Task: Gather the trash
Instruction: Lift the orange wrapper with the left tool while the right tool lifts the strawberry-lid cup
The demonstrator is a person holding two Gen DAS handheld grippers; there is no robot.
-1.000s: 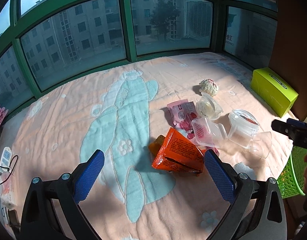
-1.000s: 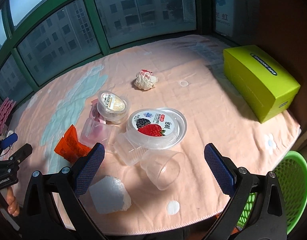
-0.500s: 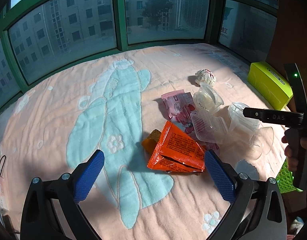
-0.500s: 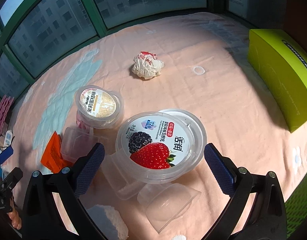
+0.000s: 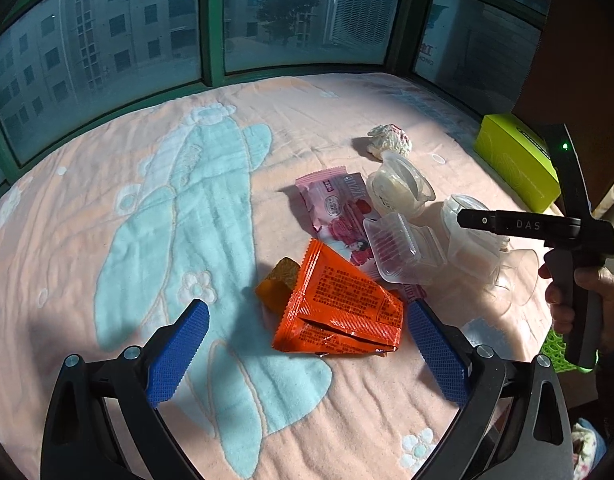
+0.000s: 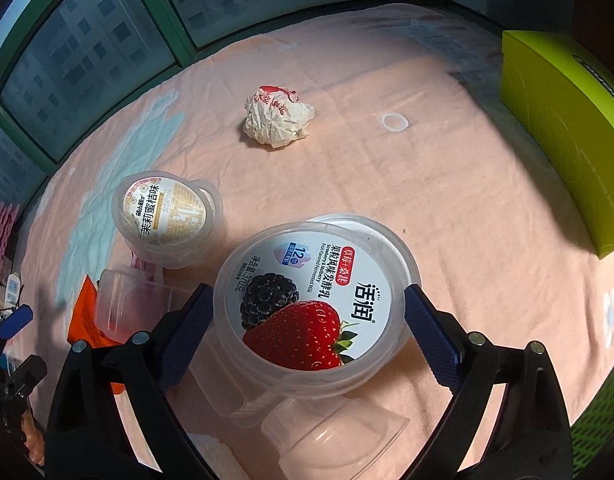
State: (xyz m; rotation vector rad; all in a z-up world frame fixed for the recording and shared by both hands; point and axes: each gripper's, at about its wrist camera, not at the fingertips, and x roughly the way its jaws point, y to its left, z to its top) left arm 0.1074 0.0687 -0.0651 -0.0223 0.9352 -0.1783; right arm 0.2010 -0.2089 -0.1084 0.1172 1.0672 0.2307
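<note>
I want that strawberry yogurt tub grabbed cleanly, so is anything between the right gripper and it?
Nothing visible. The right gripper already straddles the yogurt tub, its jaws just closing in, pads not clearly pressing yet.

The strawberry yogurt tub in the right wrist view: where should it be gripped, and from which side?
Across its round wall just under the lid rim, coming down from above. The strawberry yogurt tub stands upright with its lid facing up, and the right hand-held gripper already straddles it, blue pads at opposite sides, having just been closing. The clear cup lies close in front.
</note>
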